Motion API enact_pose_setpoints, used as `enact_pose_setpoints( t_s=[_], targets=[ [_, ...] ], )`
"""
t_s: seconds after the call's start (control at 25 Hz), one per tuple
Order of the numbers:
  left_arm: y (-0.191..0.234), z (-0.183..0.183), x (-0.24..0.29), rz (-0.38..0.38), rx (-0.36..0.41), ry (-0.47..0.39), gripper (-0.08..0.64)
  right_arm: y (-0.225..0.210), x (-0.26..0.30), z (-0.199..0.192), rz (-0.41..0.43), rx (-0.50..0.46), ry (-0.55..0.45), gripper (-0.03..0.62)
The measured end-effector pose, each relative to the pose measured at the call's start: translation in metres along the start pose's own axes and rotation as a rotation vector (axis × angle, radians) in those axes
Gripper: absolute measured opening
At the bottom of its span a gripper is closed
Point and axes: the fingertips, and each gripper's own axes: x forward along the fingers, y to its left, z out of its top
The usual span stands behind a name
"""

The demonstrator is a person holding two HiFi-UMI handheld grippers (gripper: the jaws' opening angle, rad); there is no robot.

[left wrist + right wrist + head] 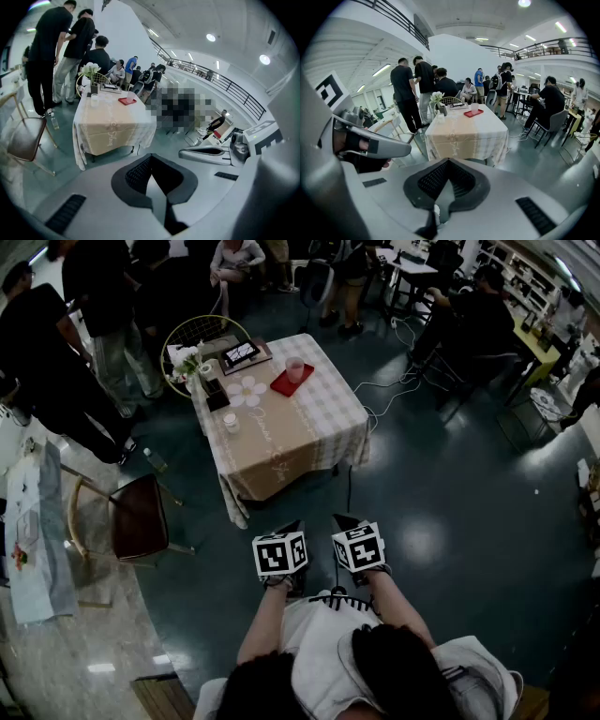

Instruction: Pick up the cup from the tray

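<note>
With the jaws of my left gripper (292, 524) and right gripper (344, 518) closed on nothing, the cup (295, 368) stands well ahead on the tray (280, 386).

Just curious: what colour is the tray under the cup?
Red tray, clearest in the head view.

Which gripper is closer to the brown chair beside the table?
Left. In the head view the left gripper hangs to the right of the chair, across open floor. The right gripper sits beyond the left one, farther still. Neither touches the chair.
</note>
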Motion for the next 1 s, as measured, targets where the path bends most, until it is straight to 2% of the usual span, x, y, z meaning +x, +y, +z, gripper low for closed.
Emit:
enact_pose_setpoints(
  t_s=[0.4,0.8,0.88,1.0],
  targets=[
    [-0.01,0.0,-0.001,-0.002,-0.006,-0.016,0.005,-0.005,-0.006,-0.004,0.001,-0.015,0.001,0.009],
    [-0.029,0.002,0.0,0.011,-0.008,-0.042,0.005,-0.014,-0.022,0.004,0.062,0.003,-0.063,0.014],
    [-0.032,0.008,0.001,0.019,0.003,-0.054,0.005,-0.017,-0.021,0.006,0.074,0.006,-0.067,0.042],
    [-0.036,0.019,0.001,0.03,0.018,-0.087,0.005,-0.021,-0.02,0.013,0.086,0.017,-0.093,0.151]
  ],
)
